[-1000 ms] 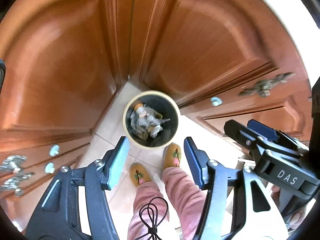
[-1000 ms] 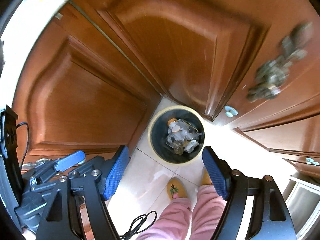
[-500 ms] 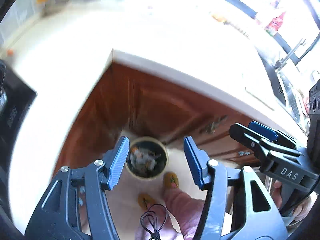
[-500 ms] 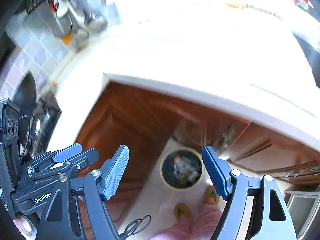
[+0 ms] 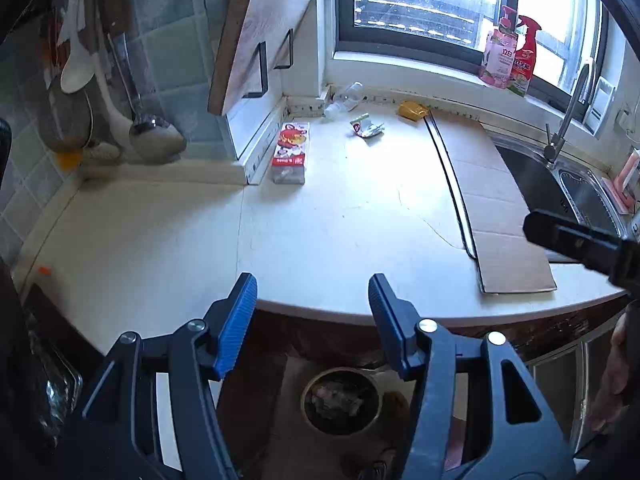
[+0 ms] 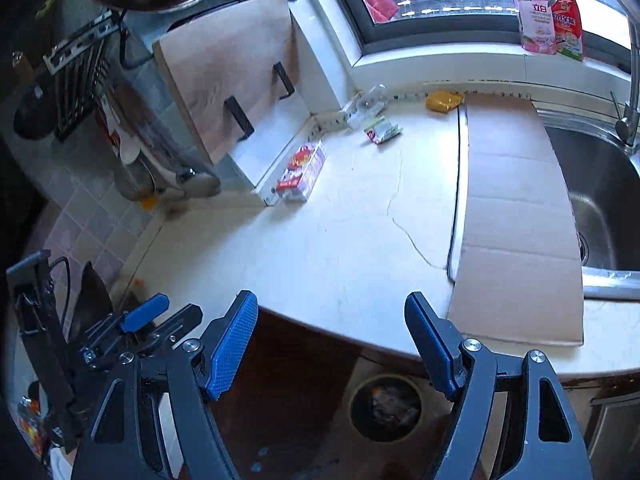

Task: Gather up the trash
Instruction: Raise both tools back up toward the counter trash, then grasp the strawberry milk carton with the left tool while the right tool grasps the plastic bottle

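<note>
Both grippers are open and empty, held above the counter's front edge. My left gripper (image 5: pixel 312 320) and right gripper (image 6: pixel 332 340) point at the white counter (image 5: pixel 340 216). On it lie a red and white carton (image 5: pixel 290 152) (image 6: pixel 302 172), a crumpled green-white wrapper (image 5: pixel 366 126) (image 6: pixel 382 130), a clear plastic bottle (image 5: pixel 344 100) (image 6: pixel 366 106) in the far corner, and a yellow packet (image 5: pixel 414 110) (image 6: pixel 442 101). The round trash bin (image 5: pixel 340 400) (image 6: pixel 386 406) with trash inside stands on the floor below.
A flat cardboard sheet (image 5: pixel 492 200) (image 6: pixel 516 216) covers the counter's right part beside the steel sink (image 6: pixel 600 200). A wooden board (image 5: pixel 260 24) leans at the back wall. Ladles (image 5: pixel 156 136) hang at left. Spray bottles (image 5: pixel 512 56) stand on the windowsill.
Both grippers swung up from pointing down at the bin on the floor to facing the counter. Both stayed open and empty.
</note>
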Tool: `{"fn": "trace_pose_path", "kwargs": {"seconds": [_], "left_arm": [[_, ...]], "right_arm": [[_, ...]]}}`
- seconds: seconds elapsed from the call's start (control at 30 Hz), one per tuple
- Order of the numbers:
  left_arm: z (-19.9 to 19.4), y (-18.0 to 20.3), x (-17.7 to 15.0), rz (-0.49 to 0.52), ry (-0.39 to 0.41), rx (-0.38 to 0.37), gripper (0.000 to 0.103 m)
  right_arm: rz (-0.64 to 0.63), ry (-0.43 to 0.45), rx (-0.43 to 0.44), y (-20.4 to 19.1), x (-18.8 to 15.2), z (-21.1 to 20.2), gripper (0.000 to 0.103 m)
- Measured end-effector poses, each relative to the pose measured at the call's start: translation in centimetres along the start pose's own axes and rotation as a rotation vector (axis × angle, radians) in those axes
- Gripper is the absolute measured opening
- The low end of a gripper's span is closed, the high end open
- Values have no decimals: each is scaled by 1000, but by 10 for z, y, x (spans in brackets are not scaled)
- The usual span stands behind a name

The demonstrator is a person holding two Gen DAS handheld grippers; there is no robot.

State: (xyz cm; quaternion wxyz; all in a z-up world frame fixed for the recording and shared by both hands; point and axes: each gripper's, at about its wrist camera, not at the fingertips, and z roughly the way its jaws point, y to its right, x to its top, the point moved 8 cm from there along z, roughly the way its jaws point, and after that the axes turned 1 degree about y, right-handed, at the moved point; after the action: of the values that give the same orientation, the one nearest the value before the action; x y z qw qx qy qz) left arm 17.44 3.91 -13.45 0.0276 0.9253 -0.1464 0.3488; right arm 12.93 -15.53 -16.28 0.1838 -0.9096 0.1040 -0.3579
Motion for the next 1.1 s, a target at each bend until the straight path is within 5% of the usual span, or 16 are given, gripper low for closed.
{"fn": "trace_pose_path", "kwargs": {"seconds": [0.23, 0.63, 0.8, 1.1], "left_arm": [[65, 5, 64, 69, -23, 85, 56], [229, 3, 143, 50, -185, 224, 56], [289, 6, 152, 87, -261, 297, 56], [352, 6, 147, 216, -323, 455, 60]], "right_arm": [[-13, 42, 42, 17, 107, 24, 79], [-14, -6, 62, 92, 274, 177, 79], [23, -62, 70, 125, 305, 256, 79], [39, -156, 113, 135, 298, 352, 79]]}}
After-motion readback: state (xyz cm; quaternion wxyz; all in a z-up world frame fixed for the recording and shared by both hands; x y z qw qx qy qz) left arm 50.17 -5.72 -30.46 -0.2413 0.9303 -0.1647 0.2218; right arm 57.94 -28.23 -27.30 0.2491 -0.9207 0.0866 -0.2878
